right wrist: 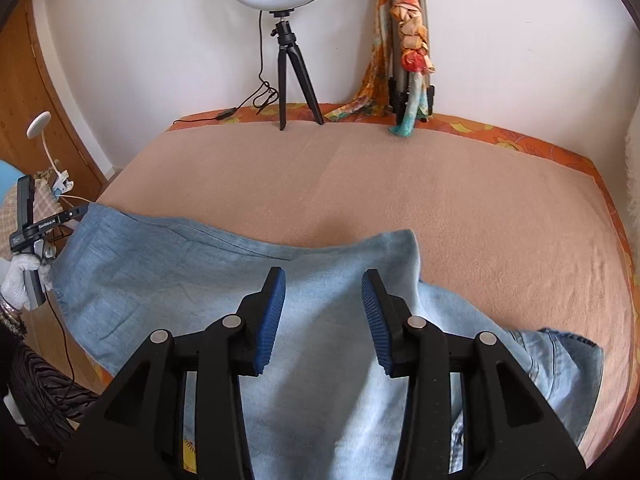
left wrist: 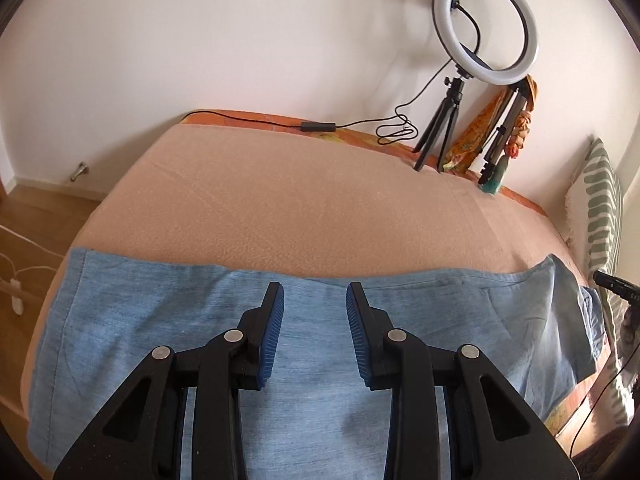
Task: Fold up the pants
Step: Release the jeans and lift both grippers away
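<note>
Where the wall meets the bed [left wrist: 280, 200], 1 ring light [left wrist: 486, 26] stands.

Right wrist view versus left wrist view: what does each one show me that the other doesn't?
Only the right wrist view shows the gloved hand on the left gripper at the jeans' edge, the wooden door and the pale inside-out flap. Only the left wrist view shows the striped pillow, the wood floor and the door stop. Both show the jeans on the peach blanket, the ring light, the scarf-wrapped tripod, and open, empty jaws.
</note>
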{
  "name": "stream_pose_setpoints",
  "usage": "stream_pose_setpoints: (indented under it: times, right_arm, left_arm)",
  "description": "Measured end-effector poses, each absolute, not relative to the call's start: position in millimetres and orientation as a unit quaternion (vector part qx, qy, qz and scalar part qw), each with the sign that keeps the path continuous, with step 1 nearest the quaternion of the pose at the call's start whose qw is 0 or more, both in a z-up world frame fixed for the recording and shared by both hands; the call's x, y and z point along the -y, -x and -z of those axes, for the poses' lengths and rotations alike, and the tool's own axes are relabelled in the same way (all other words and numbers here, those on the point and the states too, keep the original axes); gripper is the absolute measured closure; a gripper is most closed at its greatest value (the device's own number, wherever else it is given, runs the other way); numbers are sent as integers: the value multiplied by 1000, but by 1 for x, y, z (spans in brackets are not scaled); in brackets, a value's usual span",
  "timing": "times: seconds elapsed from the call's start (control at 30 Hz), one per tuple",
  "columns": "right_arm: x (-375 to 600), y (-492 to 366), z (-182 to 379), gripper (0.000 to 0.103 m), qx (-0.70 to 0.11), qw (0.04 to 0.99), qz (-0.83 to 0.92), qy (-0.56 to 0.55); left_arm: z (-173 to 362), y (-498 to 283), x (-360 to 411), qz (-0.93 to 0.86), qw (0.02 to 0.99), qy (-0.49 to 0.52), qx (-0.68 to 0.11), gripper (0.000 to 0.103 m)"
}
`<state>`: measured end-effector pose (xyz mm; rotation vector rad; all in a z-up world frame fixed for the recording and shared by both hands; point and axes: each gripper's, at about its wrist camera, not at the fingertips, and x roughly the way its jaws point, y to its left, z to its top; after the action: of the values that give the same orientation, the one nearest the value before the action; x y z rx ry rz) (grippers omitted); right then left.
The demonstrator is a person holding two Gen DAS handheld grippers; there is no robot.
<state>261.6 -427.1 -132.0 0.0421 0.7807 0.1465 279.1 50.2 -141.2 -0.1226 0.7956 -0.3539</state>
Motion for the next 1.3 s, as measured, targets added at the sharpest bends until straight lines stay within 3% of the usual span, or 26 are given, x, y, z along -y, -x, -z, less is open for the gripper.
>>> stream_pose_setpoints:
  times: [0.43,0.6,0.83,0.93,1.0,1.23,1.3]
  right_arm:
    - [576,-89,179,53,-360,894,152,-218]
    - [626,-46,208,53,-327,855,162,-368]
    - [634,-43,226,53,-302,843,137,-423]
    - [635,-52,226,53,-300,845,131,-422]
    - [636,-56,226,53,-303,847,133,-417]
    - [646,-67,235,53,-299,836,129,-442]
    - [645,-71,234,63,-302,838,126,-436]
  left_arm:
    - [113,-200,106,377,854,-37,-356,66]
    - [120,-176,159,419,828,-76,-365,66]
    - [111,-131,244,509,775,-146,-345,66]
    - [114,-109,284,535,752,-199,-331,61]
    - [121,-95,308,548,734,-236,-324,56]
    - [163,-60,375,533,704,-369,-289,56]
    - [172,-60,384,504,714,-403,-270,56]
